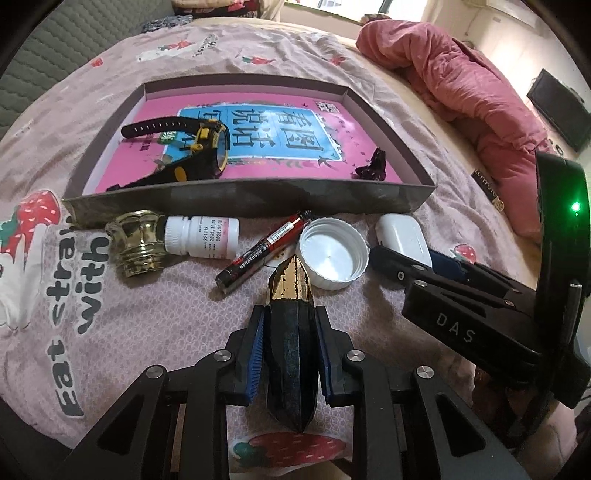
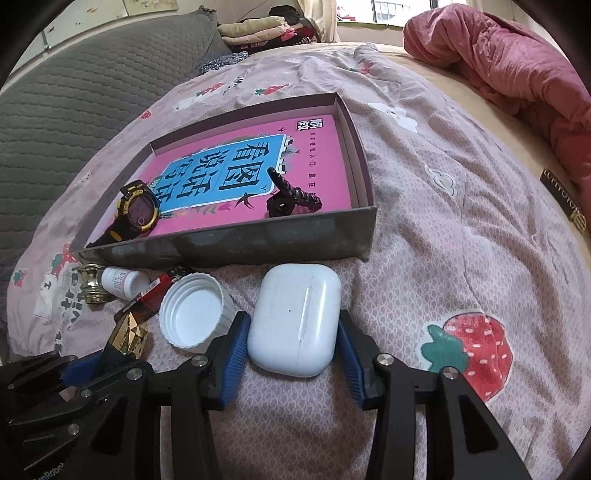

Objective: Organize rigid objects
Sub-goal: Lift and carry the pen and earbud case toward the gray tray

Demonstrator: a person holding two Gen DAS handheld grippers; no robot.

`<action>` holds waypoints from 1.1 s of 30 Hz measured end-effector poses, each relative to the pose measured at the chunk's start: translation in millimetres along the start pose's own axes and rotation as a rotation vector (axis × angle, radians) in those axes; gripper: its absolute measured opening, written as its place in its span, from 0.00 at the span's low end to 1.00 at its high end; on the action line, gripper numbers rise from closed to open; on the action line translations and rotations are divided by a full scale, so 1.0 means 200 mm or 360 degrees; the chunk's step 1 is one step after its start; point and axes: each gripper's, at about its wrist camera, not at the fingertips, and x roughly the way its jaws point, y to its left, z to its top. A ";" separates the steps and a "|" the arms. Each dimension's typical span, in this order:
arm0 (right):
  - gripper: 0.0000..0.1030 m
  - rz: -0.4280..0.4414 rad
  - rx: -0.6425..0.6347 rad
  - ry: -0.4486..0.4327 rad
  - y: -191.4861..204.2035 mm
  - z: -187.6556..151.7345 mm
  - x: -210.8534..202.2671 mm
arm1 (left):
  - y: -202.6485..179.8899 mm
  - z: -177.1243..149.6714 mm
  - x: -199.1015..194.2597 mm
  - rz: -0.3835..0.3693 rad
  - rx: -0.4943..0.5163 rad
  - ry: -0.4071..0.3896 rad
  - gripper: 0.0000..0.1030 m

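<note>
Two views share a bed [image 2: 443,229] with strawberry-print sheet. Left tongs [image 1: 290,354] clamp a black-and-gold faceted piece [image 1: 291,332]; right tongs [image 2: 293,354] straddle a white earbud case [image 2: 295,321], contact unclear. Only the right view shows folded clothes [image 2: 258,31].

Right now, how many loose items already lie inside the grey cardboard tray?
2: a black-and-yellow digital wristwatch at the near left of the grey cardboard tray, and a dark hair claw clip near its front right. Both rest on a pink book.

A crumpled pink quilt [image 1: 476,92] fills the upper right; folded clothes [image 2: 255,31], seemingly, sit top centre beside a grey pillow [image 2: 92,74].
</note>
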 end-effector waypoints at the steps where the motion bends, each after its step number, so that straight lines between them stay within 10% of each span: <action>1: 0.45 0.0002 0.0002 -0.0002 0.00 0.00 0.00 | 0.01 0.00 -0.01 0.0003 0.0001 -0.0005 0.25; 18: 0.43 0.0104 -0.0112 -0.0226 0.09 0.01 -0.18 | 0.01 0.03 -0.18 0.0048 0.0032 -0.0122 0.25; 21: 0.21 0.0108 -0.0156 -0.0258 0.12 0.02 -0.20 | 0.01 0.05 -0.19 0.0050 0.0035 -0.0135 0.25; 33: 0.21 0.0052 -0.0145 -0.0157 0.10 0.02 -0.10 | 0.06 0.07 -0.16 0.0063 -0.0021 -0.0119 0.25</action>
